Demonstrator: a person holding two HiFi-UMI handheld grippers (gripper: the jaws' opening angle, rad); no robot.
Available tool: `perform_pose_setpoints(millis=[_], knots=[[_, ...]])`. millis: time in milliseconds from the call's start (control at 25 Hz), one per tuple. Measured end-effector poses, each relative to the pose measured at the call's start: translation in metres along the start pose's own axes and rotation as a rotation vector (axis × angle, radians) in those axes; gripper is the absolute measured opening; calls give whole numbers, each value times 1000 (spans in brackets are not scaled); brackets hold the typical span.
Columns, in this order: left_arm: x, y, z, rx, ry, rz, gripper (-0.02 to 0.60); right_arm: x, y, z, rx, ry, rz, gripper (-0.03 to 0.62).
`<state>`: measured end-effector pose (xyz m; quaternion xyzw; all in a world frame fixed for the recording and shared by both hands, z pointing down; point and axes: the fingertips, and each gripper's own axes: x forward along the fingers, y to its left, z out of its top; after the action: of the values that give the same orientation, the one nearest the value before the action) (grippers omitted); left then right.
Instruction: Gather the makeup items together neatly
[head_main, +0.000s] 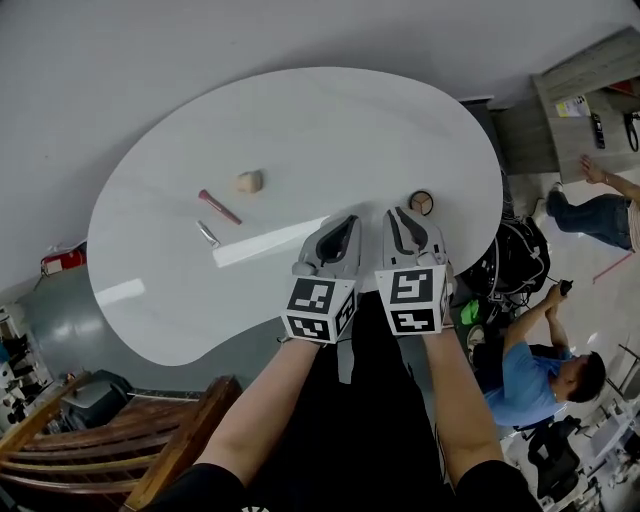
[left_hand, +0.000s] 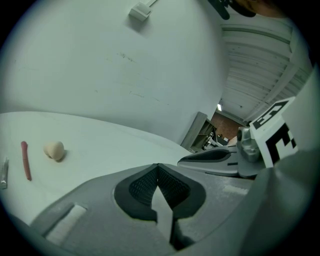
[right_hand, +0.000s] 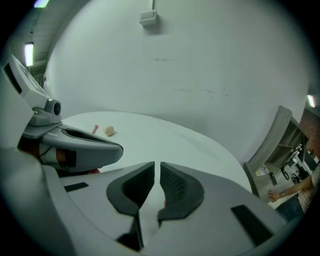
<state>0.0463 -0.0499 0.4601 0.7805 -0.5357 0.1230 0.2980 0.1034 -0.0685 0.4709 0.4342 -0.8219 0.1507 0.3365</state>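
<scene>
**Hovering two empty hand-held grippers over the near rim**

Holding the left hand-held gripper (head_main: 345, 224) and the right hand-held gripper (head_main: 401, 216) side by side above the near rim of the white surface (head_main: 330, 110), both pointing away and downward. Reading the left jaws as meeting at the tips, with nothing between. Reading the right jaws as narrowed to a thin slit, pads not quite touching, nothing gripped.

Spotting the compact (head_main: 421, 202), round and dark-rimmed, just beyond the right tip, near the surface's right edge. Finding the other three items well apart from it, over on the left half. Logging the sponge (head_main: 249, 181) just right of the pink stick (head_main: 219, 207), apart from it. Noting the silver tube (head_main: 208, 234) just on the near side of the stick, seemingly not touching. Catching sponge, stick and tube again at the far left of the left gripper view.
</scene>
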Motion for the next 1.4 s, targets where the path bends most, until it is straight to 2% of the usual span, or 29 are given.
perform_pose_setpoints(millis=[200, 920, 1320, 1400], knots=[[-24, 26, 6, -15, -26, 33, 8, 6, 38, 16, -33, -15, 48, 29], [-84, 123, 17, -110, -102, 165, 8, 39, 144, 75, -207, -37, 175, 25], [-101, 175, 13, -187, -123, 234, 8, 74, 198, 104, -422, 12, 293, 31], [-104, 185, 12, -200, -127, 245, 8, 83, 208, 107, -473, 29, 309, 84]])
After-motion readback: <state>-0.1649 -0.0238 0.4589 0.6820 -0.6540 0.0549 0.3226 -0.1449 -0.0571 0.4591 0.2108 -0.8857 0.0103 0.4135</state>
